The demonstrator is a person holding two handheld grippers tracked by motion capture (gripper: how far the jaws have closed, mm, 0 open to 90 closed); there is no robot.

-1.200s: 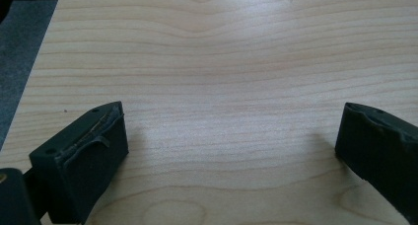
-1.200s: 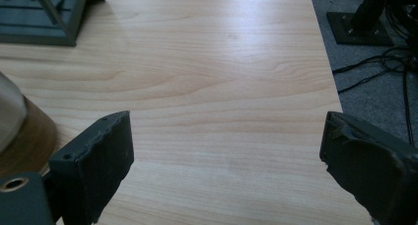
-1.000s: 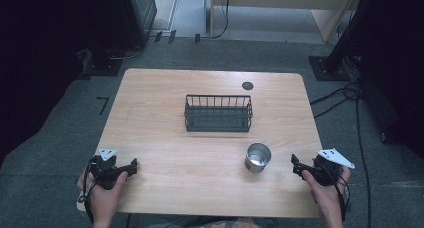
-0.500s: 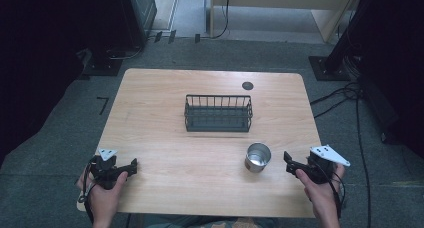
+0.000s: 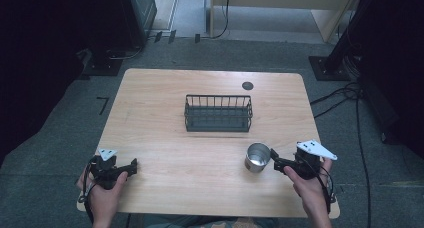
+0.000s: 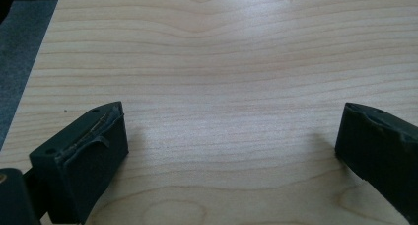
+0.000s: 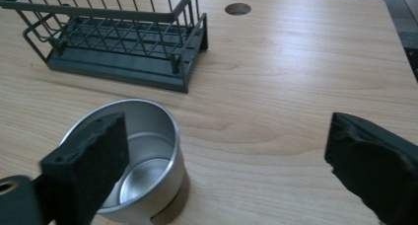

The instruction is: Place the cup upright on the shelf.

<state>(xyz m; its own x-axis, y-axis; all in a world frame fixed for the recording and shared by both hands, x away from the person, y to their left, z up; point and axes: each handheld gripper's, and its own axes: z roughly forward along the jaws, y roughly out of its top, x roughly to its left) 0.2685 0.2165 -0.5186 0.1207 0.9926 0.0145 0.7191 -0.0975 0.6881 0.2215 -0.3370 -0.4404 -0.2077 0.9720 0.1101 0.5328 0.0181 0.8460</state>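
Just in front of the wire basket (image 5: 218, 113) and to its right, a metal cup (image 5: 258, 157) stands upright and empty on the wooden table (image 5: 165, 88), not yet gripped: the right gripper (image 5: 274, 158) has its jaws spread wide just beside the cup, one jaw over the rim and the other well off to the side, so the grasp, the lift and any placing all appear to remain. The left gripper (image 5: 133, 165), also wide open and holding nothing, rests well left of the basket near the table's front edge. A round cable hole (image 5: 247, 85) lies behind the basket; nothing stands between cup and basket
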